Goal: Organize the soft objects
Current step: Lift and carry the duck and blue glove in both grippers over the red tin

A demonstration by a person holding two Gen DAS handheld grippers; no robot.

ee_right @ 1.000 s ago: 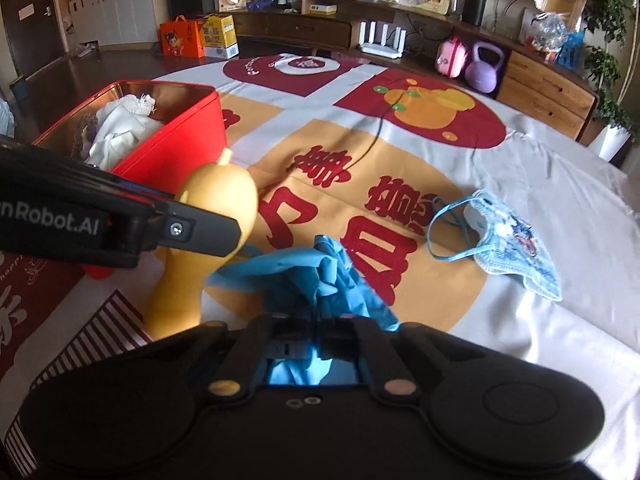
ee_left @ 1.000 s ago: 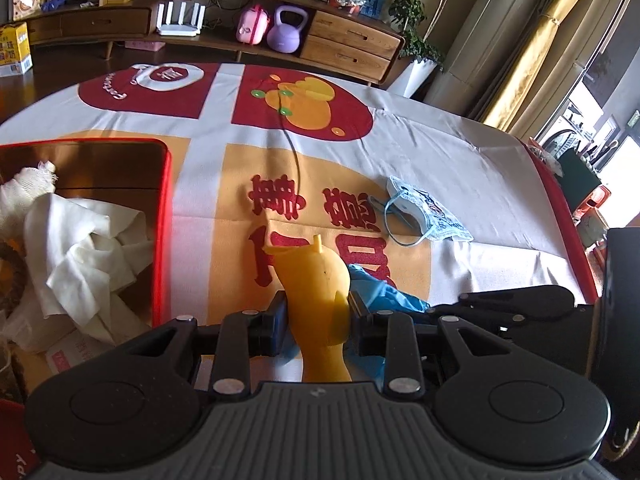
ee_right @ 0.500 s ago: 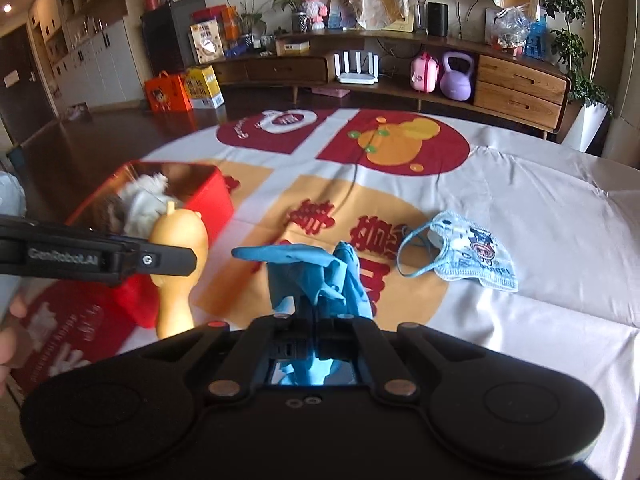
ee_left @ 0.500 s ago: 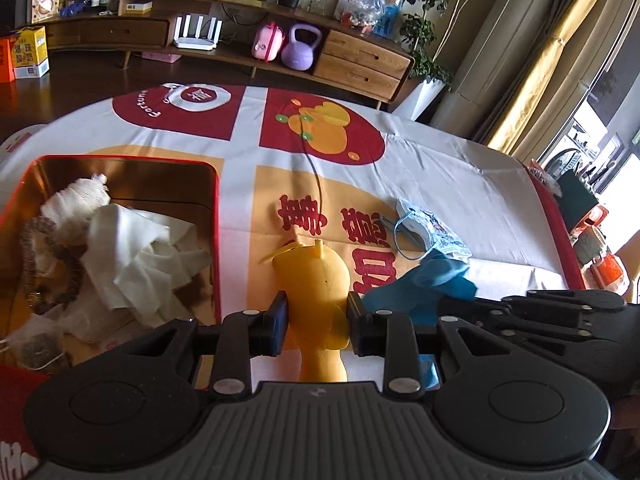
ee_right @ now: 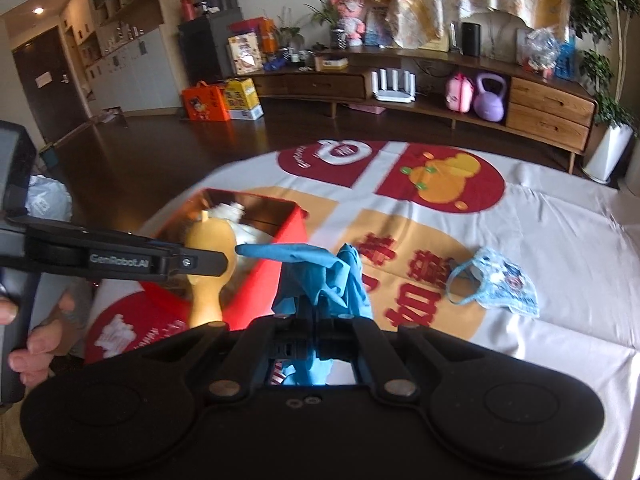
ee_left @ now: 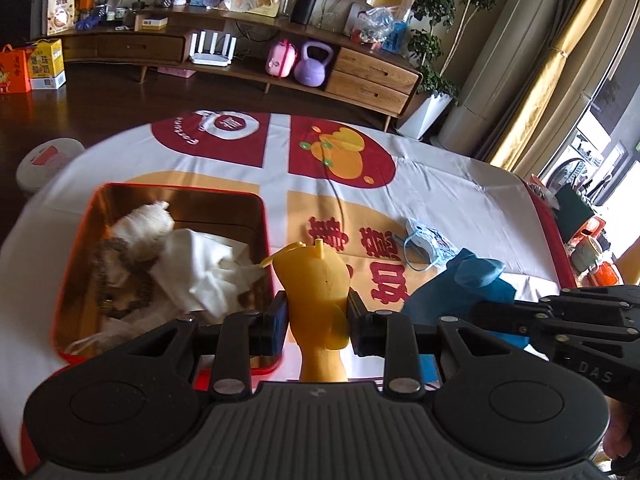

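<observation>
Surroundings: a red tin [ee_left: 272, 240] with a gold lining sits on the printed tablecloth [ee_left: 460, 184], at 9 o'clock in the left wrist view; white cloths [ee_left: 192, 264] and a brownish item too blurred to name lie inside it.
Face mask: a light-blue face mask [ee_right: 500, 280] lies flat on the cloth at 3 o'clock in the right wrist view, well apart from the tin and from both tools.
Background: a low wooden sideboard [ee_right: 548, 108] with a purple kettlebell [ee_right: 490, 98] stands beyond the table at 12 o'clock.
Obstruction: in the right wrist view the left gripper [ee_right: 224, 260] crosses from 9 o'clock in front of the tin.
Left tool: the left gripper's [ee_left: 316, 316] jaws are partly closed, pinching the narrow neck of a yellow rubber toy [ee_left: 316, 280]; the toy stands upright in the air just beside the tin's near right corner.
Right tool: the right gripper [ee_right: 314, 328] has its jaws nearly together, clamping a blue glove [ee_right: 324, 276] that bunches above them, one flap reaching toward 10 o'clock near the toy.
Tool spacing: the right gripper lies at 3 o'clock of the left, near it; contact cannot be told.
Edges and room: the tin's right wall rises between the toy and the tin's contents; bare cloth spreads from 12 to 2 o'clock up to the table's rounded far edge.
</observation>
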